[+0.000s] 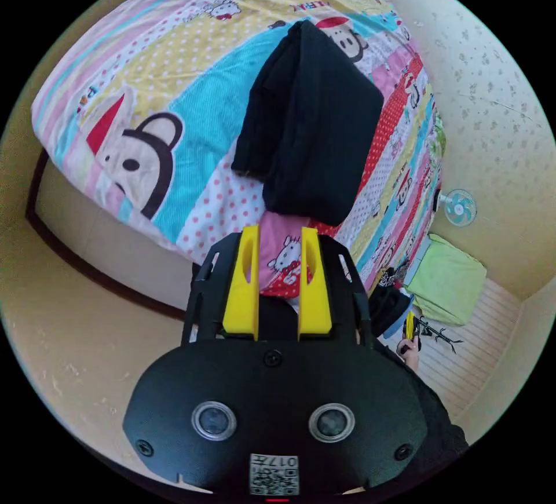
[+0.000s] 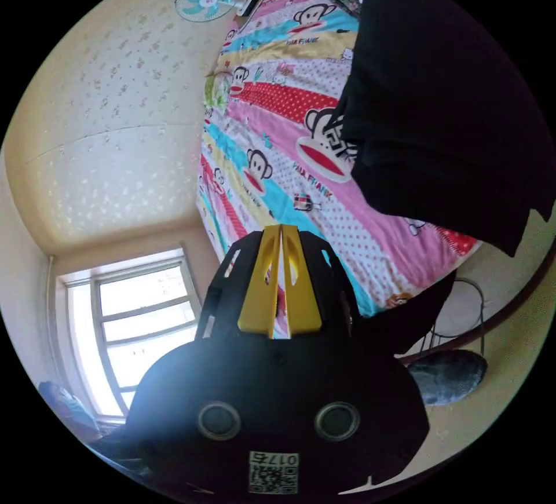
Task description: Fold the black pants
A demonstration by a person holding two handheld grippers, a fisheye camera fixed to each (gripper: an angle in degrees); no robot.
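- A bed [image 1: 191, 121] covered with a striped cartoon-print sheet is seen across the upper half of the left gripper view; in the right gripper view it runs from about 12 o'clock down to 4 o'clock.
- The black pants [image 1: 307, 127] are seen folded into a compact stack lying on the bed, slightly toward 1 o'clock of centre in the left gripper view. In the right gripper view the black pants [image 2: 440, 110] are seen as a large dark mass at 2 o'clock, resting on the sheet near the bed's edge.
- A pale patterned wall [image 2: 116, 121] is seen at 10 o'clock in the right gripper view, with a bright window [image 2: 145, 324] at 8 o'clock.
- A green cloth [image 1: 454, 281] is seen at 4 o'clock in the left gripper view, beside the bed.
- A small wall fan [image 2: 207, 0] is seen at 11 o'clock in the right gripper view, and at 3 o'clock in the left gripper view.
- The left gripper [image 1: 278, 243] is held just below the pants without touching them; its yellow jaws are set apart, and nothing is gripped between them.
- The right gripper [image 2: 281, 237] is pointed at the sheet, well apart from the pants; its yellow jaws are brought together with only a thin slit between them, and nothing is clamped.
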